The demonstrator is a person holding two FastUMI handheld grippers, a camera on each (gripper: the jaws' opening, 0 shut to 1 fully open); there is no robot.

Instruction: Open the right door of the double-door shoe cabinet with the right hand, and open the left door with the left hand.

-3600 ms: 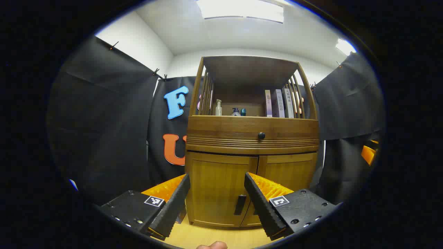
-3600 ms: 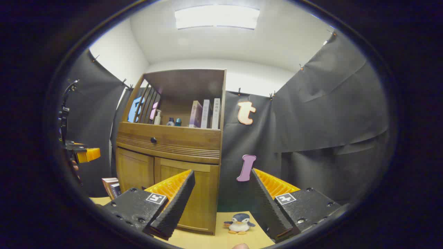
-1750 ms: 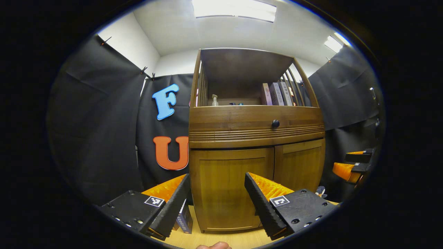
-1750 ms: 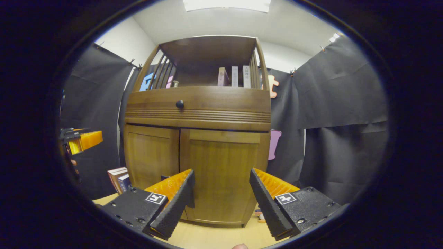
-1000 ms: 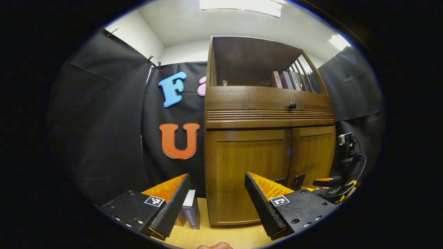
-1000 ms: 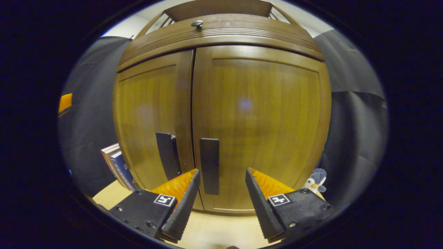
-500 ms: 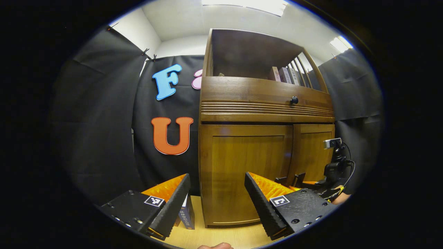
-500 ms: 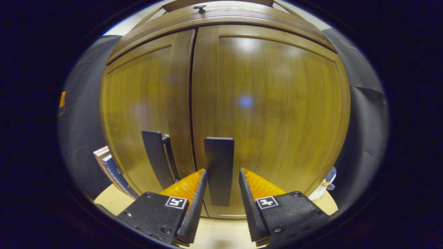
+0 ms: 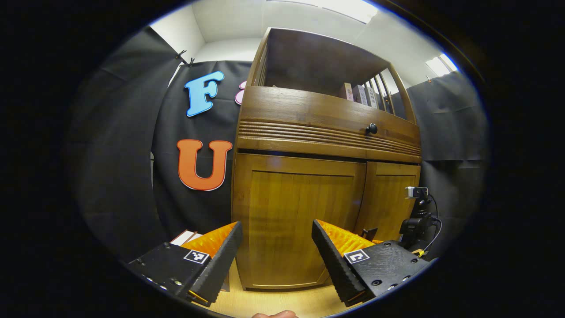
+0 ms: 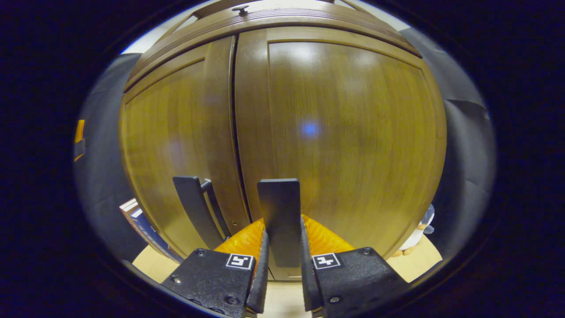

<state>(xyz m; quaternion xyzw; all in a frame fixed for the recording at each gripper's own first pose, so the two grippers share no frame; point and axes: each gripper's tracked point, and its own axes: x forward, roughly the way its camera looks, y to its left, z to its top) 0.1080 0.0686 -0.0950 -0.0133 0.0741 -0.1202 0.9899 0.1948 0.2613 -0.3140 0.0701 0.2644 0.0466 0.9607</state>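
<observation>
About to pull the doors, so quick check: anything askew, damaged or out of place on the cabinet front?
Nothing stands out. Both doors sit flush and closed, and the right gripper is shut squarely on the right door handle. The left door handle looks intact.

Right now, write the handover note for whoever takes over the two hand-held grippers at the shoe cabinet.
Right hand-held gripper: shut on the right door handle, one finger on each side of it.
Left hand-held gripper: open, holding nothing, facing the left door and not touching it.
Left door handle: free, just left of the seam between the doors.
Done: grip taken on the right handle. Both doors look closed.
Left: pull the right door open, then bring the left hand-held gripper to its handle and open the left door.
</observation>
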